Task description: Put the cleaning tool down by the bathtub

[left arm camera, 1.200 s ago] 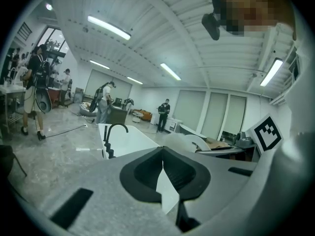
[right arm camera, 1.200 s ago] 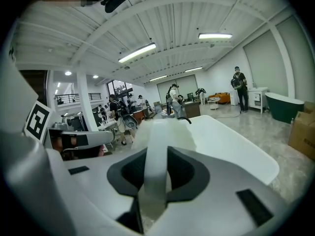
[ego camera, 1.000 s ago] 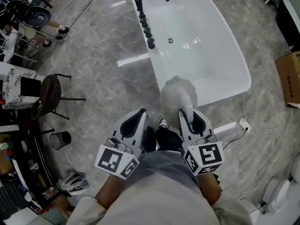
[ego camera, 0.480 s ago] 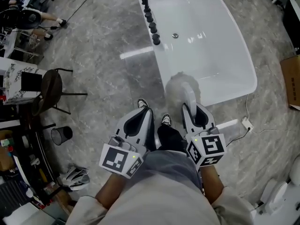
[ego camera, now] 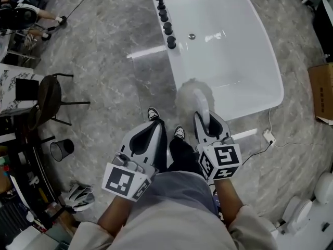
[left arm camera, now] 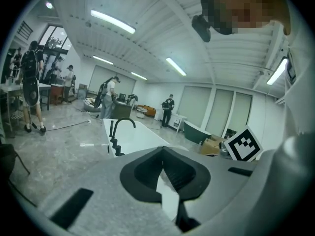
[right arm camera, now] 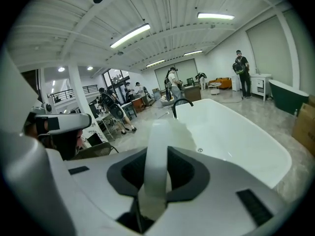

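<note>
Right gripper (ego camera: 206, 116) pinches the cleaning tool (ego camera: 191, 96) by its white handle, fluffy head poking just ahead, at the near end of the bathtub (ego camera: 271, 95). The handle's base is hidden inside the jaws. Left gripper (ego camera: 155, 124) is pressed together, empty.

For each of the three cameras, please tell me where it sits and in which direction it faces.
Head view: on the person's head, facing steeply down at the bathtub; the left gripper, right gripper and forearms show.
Left gripper view: on the left gripper, facing along its closed, empty jaws toward the faucet.
Right gripper view: on the right gripper, facing along jaws shut on the cleaning tool.
Shared: all three show the bathtub.
</note>
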{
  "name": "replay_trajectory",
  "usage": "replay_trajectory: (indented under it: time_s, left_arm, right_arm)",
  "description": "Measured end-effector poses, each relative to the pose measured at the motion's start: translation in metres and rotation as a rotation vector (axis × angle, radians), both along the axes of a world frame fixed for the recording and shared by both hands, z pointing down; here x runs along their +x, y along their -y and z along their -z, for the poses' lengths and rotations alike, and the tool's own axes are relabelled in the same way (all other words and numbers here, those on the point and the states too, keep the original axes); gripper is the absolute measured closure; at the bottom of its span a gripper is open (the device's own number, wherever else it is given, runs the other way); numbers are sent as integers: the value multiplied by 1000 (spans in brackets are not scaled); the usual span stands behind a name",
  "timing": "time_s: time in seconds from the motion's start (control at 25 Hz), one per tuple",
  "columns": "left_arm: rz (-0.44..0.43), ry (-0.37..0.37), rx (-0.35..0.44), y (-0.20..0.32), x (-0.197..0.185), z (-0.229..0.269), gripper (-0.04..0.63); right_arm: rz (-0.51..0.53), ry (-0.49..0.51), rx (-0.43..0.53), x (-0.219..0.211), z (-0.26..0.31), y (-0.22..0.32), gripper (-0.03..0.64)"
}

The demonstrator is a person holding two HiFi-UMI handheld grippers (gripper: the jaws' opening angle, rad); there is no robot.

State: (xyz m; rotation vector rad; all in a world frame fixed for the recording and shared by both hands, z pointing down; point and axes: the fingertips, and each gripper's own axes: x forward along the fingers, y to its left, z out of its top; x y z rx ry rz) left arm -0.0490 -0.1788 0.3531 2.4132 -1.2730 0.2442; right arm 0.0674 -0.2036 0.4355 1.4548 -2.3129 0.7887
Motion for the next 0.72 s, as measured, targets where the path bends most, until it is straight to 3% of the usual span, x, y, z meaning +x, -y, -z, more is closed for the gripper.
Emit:
replay_trajectory:
  time_s: [0.72]
  left_arm:
    - [-16,58,-80,19,-19,-39,586]
  right_arm:
    - [-14,-45,-89,-16,-84,61,537]
